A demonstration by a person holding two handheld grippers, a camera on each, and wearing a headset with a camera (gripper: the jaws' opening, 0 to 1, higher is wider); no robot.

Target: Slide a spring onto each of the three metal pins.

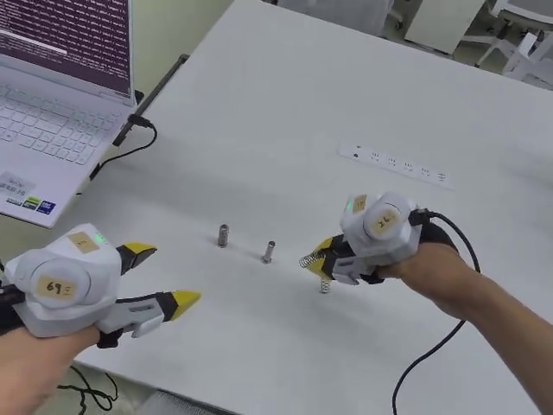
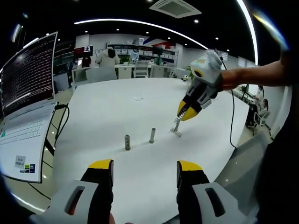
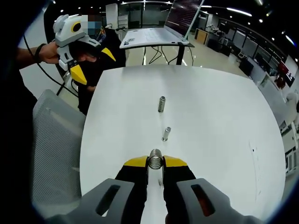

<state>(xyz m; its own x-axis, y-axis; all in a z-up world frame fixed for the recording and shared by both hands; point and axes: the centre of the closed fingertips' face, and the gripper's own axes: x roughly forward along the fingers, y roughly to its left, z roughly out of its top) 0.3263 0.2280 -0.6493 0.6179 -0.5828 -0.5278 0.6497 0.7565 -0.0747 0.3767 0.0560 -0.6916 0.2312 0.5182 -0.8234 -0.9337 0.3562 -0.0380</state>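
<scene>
We see the right tongs (image 3: 155, 164) pinching a spring (image 3: 155, 157) over the desk (image 1: 346, 104), perhaps just above the nearest pin (image 1: 325, 284), while the left tongs (image 2: 145, 164) hang spread apart

Brightly, evenly lit from ceiling light strips (image 2: 117, 20); faint soft shadows on white table (image 1: 346, 104); sharp throughout, fisheye-bowed toward gripper-view edges.

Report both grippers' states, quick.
Left gripper: open, holding nothing.
Right gripper: closed on a spring.
</scene>
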